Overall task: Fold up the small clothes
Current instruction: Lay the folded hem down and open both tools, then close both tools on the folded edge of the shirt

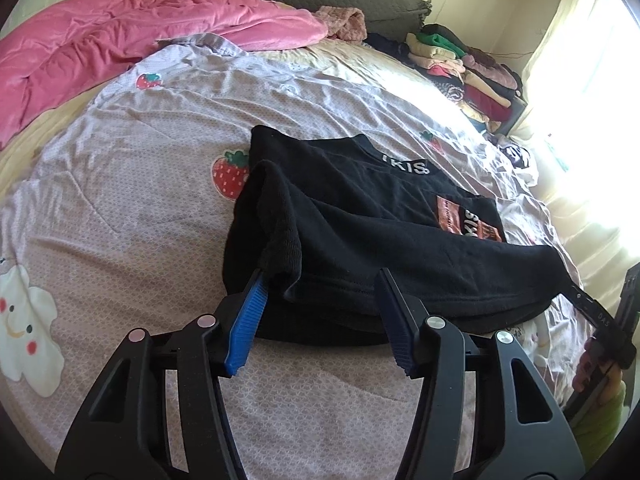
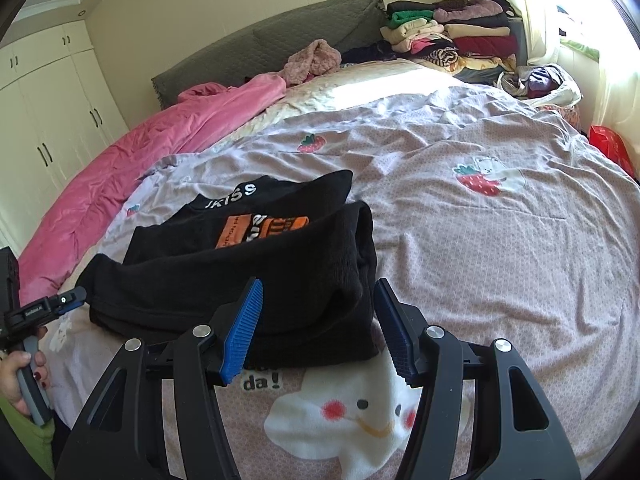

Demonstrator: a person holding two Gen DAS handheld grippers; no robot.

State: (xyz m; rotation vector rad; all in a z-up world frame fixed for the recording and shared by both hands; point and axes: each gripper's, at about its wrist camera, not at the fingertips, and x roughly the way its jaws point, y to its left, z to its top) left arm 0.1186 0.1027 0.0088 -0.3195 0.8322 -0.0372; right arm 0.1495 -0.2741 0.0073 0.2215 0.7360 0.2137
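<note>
Currently, both the left gripper [image 1: 322, 312] and right gripper [image 2: 318, 320] stand half open at the near edge of the black sweatshirt [image 1: 360, 232], gripping nothing.

I can't read the small print on the black sweatshirt's [image 2: 248, 276] orange patch [image 2: 262, 229], its collar lettering [image 1: 406, 165] is cut short by a fold, and window glare [image 1: 588, 92] washes out the bed's far corner — my hand [image 2: 18, 376] is cropped at the edge.
</note>
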